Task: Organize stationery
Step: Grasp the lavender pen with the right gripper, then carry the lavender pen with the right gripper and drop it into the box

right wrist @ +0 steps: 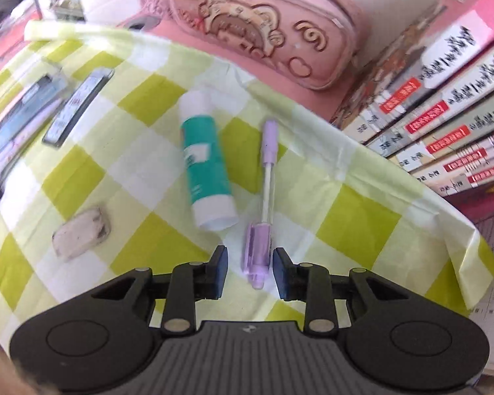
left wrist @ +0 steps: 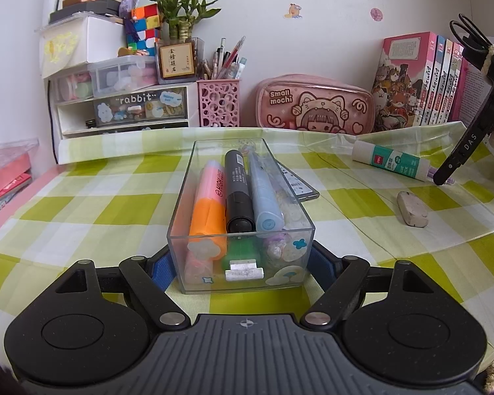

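Left tool [left wrist: 240,263] closed on the near end of the clear box [left wrist: 243,217], one blue pad against each side wall; box sits on the checked cloth [left wrist: 92,197] of the worktop, long axis running away from the camera

Inside the box, side by side: orange highlighter [left wrist: 207,210], black marker [left wrist: 237,191], light-blue pen [left wrist: 265,194]; beneath them a green item, a white eraser piece and some small pale bits, not identifiable

Flat dark-edged card [left wrist: 298,182] lying just right of the box, partly behind its wall

Right tool [right wrist: 250,270] pointing steeply down at the cloth, jaws half apart, straddling the lower capped end of the purple pen [right wrist: 265,197]; gap visible on both sides, pads [right wrist: 220,266] not touching the pen; pen flat on the cloth, other end toward the books

Glue stick [right wrist: 205,164] with a green label lying just left of the pen, roughly parallel to it, apart from it

Worn grey eraser [right wrist: 80,237] further left, well apart from the glue stick

From the left view: right tool's black arm [left wrist: 467,141] coming down at the far right, glue stick [left wrist: 392,161] beside it, eraser [left wrist: 411,212] nearer the camera

Back edge: pink pencil case [left wrist: 316,105], row of books [left wrist: 425,82], pink pen holder [left wrist: 219,102], drawer unit [left wrist: 122,105]
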